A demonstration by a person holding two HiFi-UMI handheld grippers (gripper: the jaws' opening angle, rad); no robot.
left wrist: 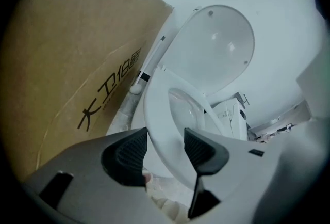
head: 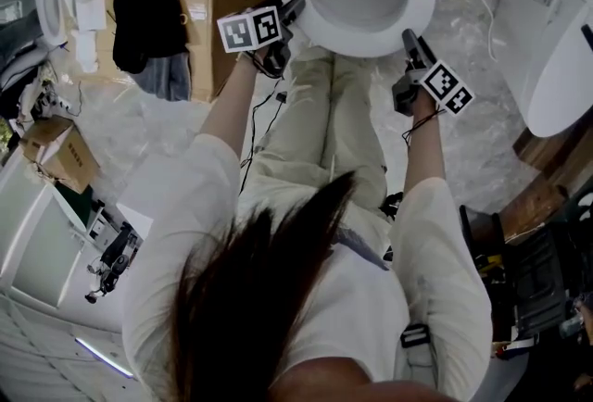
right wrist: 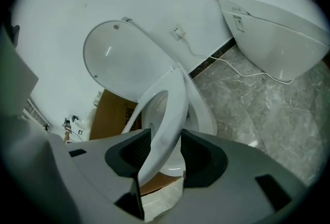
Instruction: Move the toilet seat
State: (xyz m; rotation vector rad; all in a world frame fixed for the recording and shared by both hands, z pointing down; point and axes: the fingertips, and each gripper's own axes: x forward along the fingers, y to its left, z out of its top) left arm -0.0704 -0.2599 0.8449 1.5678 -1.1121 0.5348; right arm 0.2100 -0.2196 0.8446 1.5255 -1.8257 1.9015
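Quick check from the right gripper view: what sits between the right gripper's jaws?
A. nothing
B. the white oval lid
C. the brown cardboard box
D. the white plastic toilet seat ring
D: the white plastic toilet seat ring runs tilted between the pads of the right gripper, while the white oval lid stands open behind it, clear of the jaws.
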